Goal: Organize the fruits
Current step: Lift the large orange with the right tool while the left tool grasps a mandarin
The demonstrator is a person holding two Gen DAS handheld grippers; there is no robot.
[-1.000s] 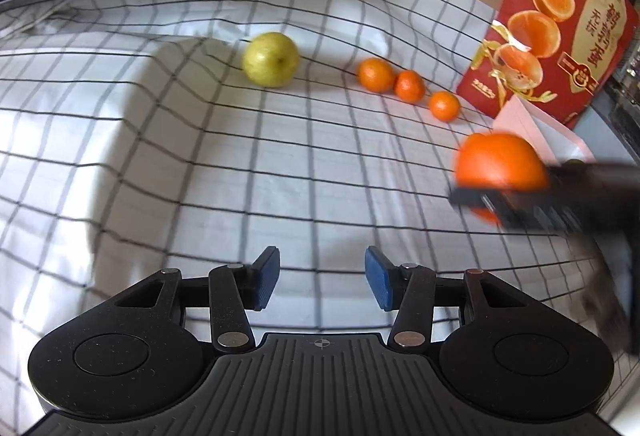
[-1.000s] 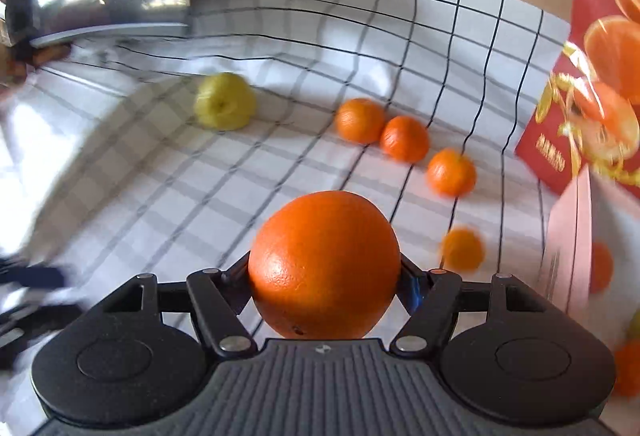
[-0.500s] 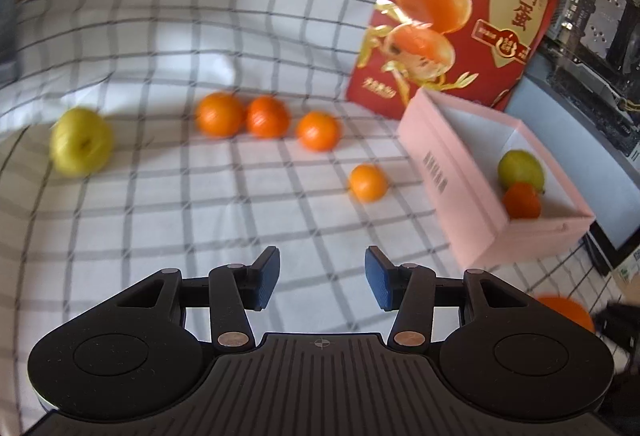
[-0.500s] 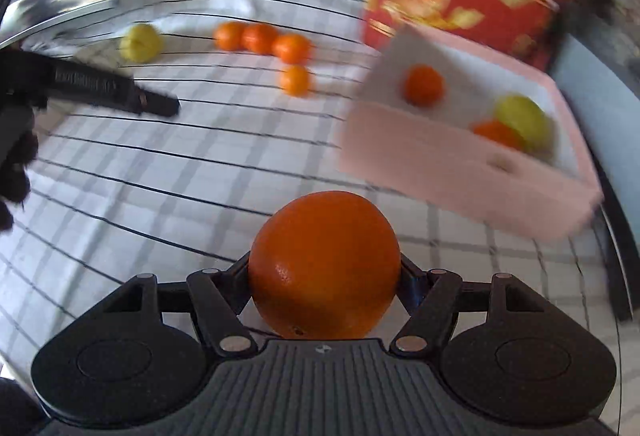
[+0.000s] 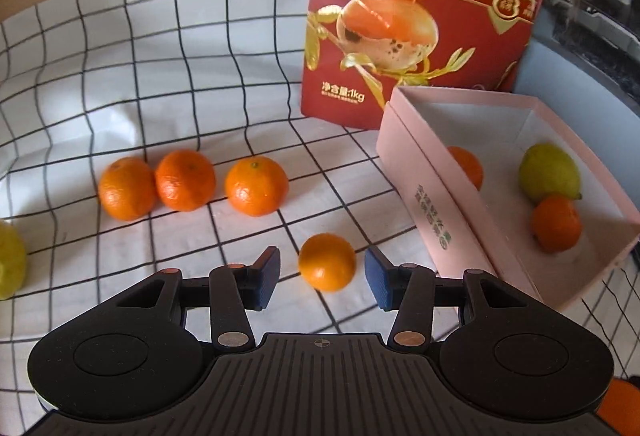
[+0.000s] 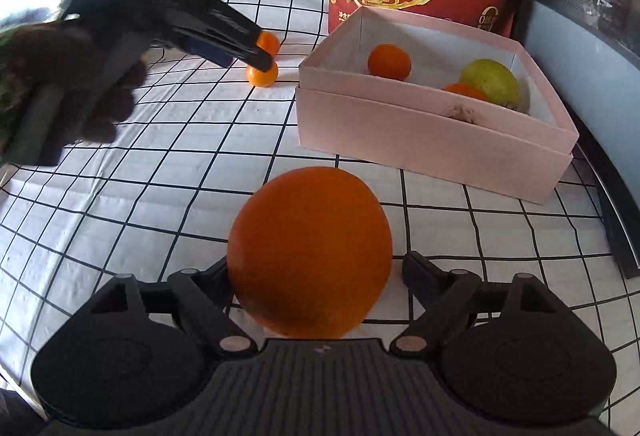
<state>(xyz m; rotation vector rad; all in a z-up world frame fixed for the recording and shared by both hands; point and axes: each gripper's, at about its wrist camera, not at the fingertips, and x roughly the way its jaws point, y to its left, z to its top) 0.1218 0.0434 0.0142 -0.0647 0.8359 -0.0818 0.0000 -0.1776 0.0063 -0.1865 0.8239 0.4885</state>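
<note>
A small mandarin (image 5: 327, 262) lies on the checked cloth between the fingers of my left gripper (image 5: 322, 280), which is open with both blue pads clear of it. From the right wrist view, the left gripper (image 6: 256, 54) reaches down over that mandarin (image 6: 262, 75). A big orange (image 6: 310, 252) sits between the fingers of my right gripper (image 6: 316, 276), whose jaws are opening; the right pad stands apart from the fruit. The pink box (image 6: 420, 132) is just beyond it, holding two mandarins and a yellow-green fruit (image 6: 494, 80).
Three mandarins (image 5: 185, 180) sit in a row at the back left, and another yellow-green fruit (image 5: 10, 264) is at the left edge. A red printed bag (image 5: 424, 16) stands behind the pink box (image 5: 432, 204). A gloved hand (image 6: 80, 84) holds the left gripper.
The left gripper swung right, bringing the lone mandarin between its fingers. The right gripper carried the big orange to the front of the pink box, then its jaws widened off it.
</note>
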